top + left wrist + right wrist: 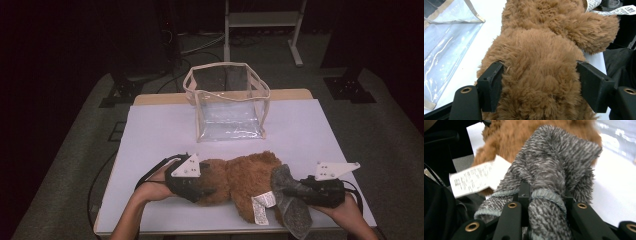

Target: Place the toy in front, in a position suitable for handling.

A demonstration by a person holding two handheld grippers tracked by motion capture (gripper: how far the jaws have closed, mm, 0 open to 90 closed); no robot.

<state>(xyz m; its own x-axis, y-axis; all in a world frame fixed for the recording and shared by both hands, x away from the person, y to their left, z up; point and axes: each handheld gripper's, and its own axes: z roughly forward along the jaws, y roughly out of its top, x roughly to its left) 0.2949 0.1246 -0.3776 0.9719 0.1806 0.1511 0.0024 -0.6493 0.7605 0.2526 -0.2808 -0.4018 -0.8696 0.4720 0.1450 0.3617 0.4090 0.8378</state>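
A brown plush toy (245, 177) lies on its side across the front of the white table (160, 130). My left gripper (207, 190) is shut on the toy's left end. In the left gripper view both black pads (491, 85) press into the brown fur (541, 57). A grey fuzzy sock (296, 212) hangs at the toy's right end, beside a white printed label (262, 205). My right gripper (289, 190) is shut on the sock. In the right gripper view the sock's cuff (549, 195) bunches between the jaws, and the sock (559, 157) hides the jaw tips.
A clear plastic bag (227, 100) with beige trim stands open and upright at the back middle of the table; its side (446, 50) lies close to the toy. The table's front edge runs just under the person's hands. A white frame stands on the floor behind.
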